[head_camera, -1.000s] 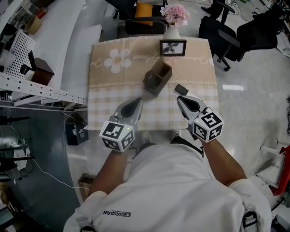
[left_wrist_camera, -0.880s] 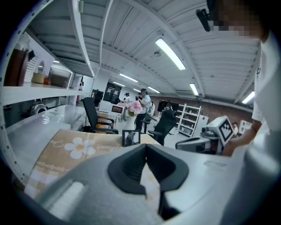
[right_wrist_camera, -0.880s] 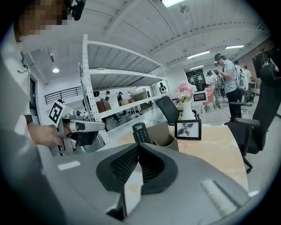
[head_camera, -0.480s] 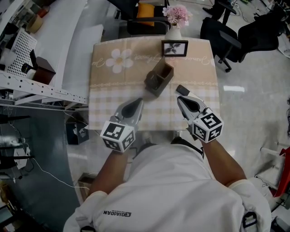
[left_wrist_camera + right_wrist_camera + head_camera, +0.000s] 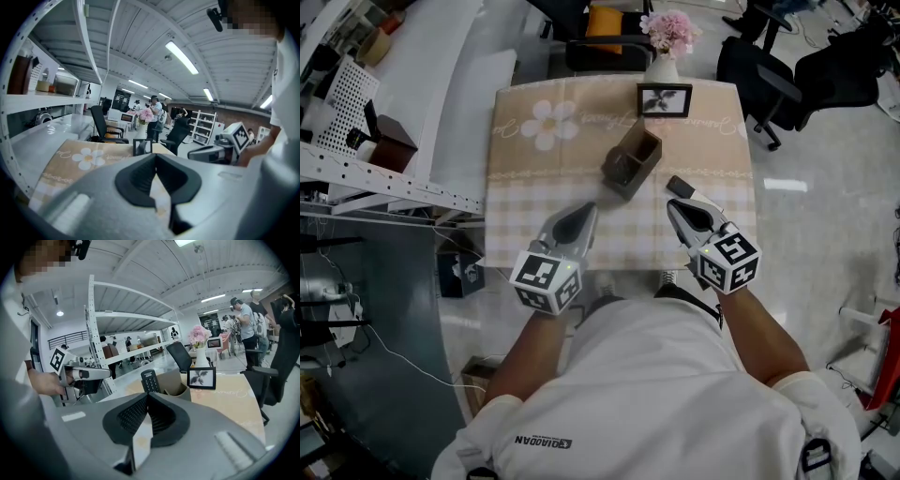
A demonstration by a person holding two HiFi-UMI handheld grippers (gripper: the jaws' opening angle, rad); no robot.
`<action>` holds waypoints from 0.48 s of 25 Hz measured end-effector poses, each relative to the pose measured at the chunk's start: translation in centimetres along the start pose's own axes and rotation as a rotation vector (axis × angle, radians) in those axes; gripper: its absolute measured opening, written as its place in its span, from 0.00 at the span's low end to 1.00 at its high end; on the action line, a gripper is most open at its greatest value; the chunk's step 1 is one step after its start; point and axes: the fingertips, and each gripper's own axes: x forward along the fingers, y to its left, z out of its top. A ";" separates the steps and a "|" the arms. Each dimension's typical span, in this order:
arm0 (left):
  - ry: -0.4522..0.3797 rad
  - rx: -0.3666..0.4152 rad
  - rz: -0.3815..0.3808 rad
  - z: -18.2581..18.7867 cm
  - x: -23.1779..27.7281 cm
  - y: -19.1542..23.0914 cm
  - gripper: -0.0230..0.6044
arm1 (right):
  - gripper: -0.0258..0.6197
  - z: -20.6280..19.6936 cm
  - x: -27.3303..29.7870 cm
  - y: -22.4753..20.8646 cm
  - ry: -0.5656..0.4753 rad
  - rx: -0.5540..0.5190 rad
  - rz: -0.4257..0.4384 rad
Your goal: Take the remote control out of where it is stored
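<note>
A brown holder box point(image 5: 630, 161) stands in the middle of the cloth-covered table point(image 5: 525, 225). In the right gripper view a black remote control point(image 5: 150, 379) stands upright at the left side of that holder point(image 5: 182, 386); the jaws hide its lower end. From the head view I cannot make out the remote inside the holder. My right gripper point(image 5: 679, 187) point(image 5: 147, 393) is shut and holds nothing, a short way to the near right of the holder. Near left of the holder, my left gripper point(image 5: 585, 210) point(image 5: 155, 155) is also shut and holds nothing.
A framed picture point(image 5: 664, 99) and a vase of pink flowers point(image 5: 667, 37) stand at the table's far edge. White shelving point(image 5: 384, 187) runs along the left. Office chairs point(image 5: 759, 66) stand beyond the table at the right.
</note>
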 end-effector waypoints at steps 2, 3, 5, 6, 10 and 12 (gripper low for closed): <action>0.005 0.003 0.001 -0.1 -0.1 0.0 0.04 | 0.05 0.0 0.3 0.0 -0.001 -0.003 0.002; 0.009 0.004 0.003 -0.2 -0.1 0.1 0.04 | 0.05 0.1 0.5 0.0 -0.002 -0.009 0.004; 0.019 0.003 0.012 -0.4 -0.3 0.4 0.04 | 0.05 0.1 1.2 0.0 0.004 -0.036 0.004; 0.024 0.001 0.018 -0.5 -0.4 0.6 0.04 | 0.05 0.0 1.8 0.0 0.014 -0.053 0.005; 0.039 -0.013 0.039 -1.1 -0.8 1.3 0.04 | 0.13 0.0 4.4 -0.1 0.047 -0.103 0.013; 0.045 -0.020 0.047 -1.5 -1.2 1.6 0.04 | 0.17 0.0 5.9 -0.4 0.062 -0.130 0.009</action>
